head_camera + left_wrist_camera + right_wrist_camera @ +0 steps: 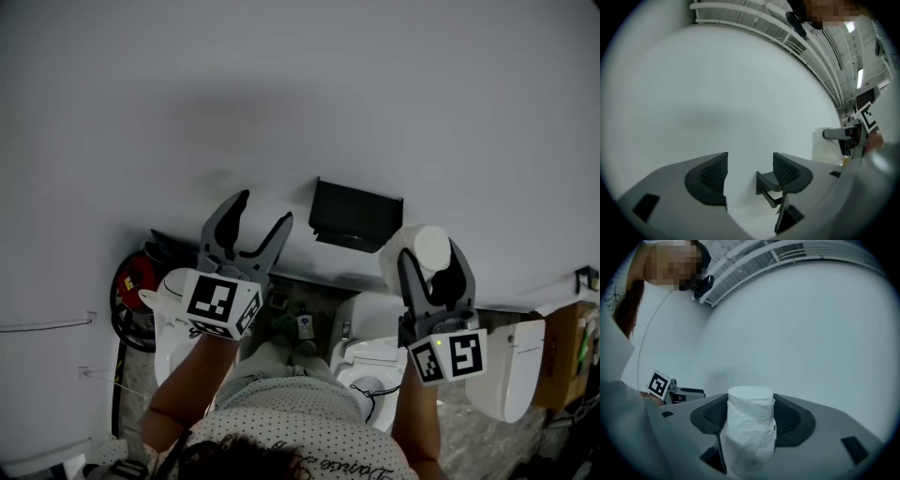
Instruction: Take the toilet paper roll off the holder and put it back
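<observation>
Wall [281,94]: plain white, fills most of the head view and forms the backdrop in both gripper views.

Toilet [375,361]: white, low in the head view, between the two arms. A second white fixture [511,366] sits to its right, and a cardboard box [562,356] is at the far right edge. There is a red item [136,277] at the left by the wall base; I can't tell what it is.

Left gripper [263,208]: raised toward the wall, left of the holder. Its jaws are apart with nothing between them. The left gripper view [750,171] shows only bare wall in the gap, with the holder edge just past the right-hand jaw.

Right gripper [431,264]: raised, right of the holder. Its jaws are clamped on the roll, with both pads against its sides in the right gripper view [750,416].

Holder [356,214]: black, wall-mounted, with no roll on it. It also shows in the left gripper view [768,185].

Roll [422,246]: white with a wrinkled outer wrap, off the holder and held in the right gripper. It is near the holder, to its right and slightly lower in the head view, and not touching it. In the right gripper view the roll [749,437] stands upright between the jaws, with its top end poking above them.
</observation>
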A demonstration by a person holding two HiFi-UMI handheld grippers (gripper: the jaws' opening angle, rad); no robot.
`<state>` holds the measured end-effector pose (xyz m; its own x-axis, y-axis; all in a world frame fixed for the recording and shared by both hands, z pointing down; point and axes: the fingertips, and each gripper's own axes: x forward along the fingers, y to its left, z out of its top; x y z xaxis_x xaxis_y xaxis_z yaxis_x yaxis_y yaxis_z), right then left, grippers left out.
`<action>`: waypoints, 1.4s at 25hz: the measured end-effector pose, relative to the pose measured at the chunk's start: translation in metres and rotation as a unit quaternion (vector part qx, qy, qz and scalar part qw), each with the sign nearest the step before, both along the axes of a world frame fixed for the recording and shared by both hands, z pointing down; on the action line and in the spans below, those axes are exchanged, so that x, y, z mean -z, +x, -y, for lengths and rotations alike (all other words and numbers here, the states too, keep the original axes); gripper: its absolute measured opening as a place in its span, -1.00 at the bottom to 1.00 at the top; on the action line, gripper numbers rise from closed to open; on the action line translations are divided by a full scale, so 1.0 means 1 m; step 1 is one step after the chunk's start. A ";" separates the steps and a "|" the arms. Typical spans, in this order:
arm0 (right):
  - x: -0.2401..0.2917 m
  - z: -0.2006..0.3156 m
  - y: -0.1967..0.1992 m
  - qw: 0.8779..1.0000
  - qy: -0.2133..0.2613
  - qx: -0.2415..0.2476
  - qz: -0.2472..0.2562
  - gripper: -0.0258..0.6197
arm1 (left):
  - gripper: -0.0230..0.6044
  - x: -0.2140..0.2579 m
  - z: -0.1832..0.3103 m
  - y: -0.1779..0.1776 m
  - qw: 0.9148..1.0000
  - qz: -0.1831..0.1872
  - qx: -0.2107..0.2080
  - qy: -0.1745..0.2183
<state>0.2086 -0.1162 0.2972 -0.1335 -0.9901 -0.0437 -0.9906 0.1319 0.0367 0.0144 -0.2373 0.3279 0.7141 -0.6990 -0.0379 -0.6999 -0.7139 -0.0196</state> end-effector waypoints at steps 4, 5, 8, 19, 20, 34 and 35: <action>0.008 0.002 0.000 1.000 0.008 0.004 -0.002 -0.02 | -0.02 0.002 0.001 0.000 1.000 0.000 0.002 0.001; 0.010 0.002 0.000 1.000 0.010 0.005 -0.003 -0.02 | -0.02 0.002 0.001 -0.001 1.000 0.000 0.002 0.002; 0.019 0.003 -0.001 1.000 0.018 0.006 -0.007 -0.02 | -0.02 0.003 0.002 -0.002 1.000 0.000 0.003 0.003; 0.068 0.029 0.002 0.997 0.067 0.024 -0.014 -0.02 | -0.02 0.009 0.010 0.001 1.000 0.003 0.010 0.007; 0.070 0.034 0.001 0.997 0.069 0.027 -0.015 -0.02 | -0.02 0.010 0.011 0.001 1.000 0.004 0.011 0.008; 0.041 0.085 -0.015 0.996 0.053 0.078 -0.007 -0.02 | -0.02 0.013 0.026 -0.010 0.999 0.009 0.039 0.009; 0.038 0.086 -0.017 0.995 0.053 0.081 -0.008 -0.02 | -0.02 0.012 0.027 -0.011 0.999 0.009 0.041 0.008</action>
<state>0.1917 -0.2025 0.2594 -0.2925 -0.9454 -0.1434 -0.9558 0.2843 0.0753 0.0034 -0.2639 0.3154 0.6555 -0.7543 -0.0365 -0.7552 -0.6541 -0.0433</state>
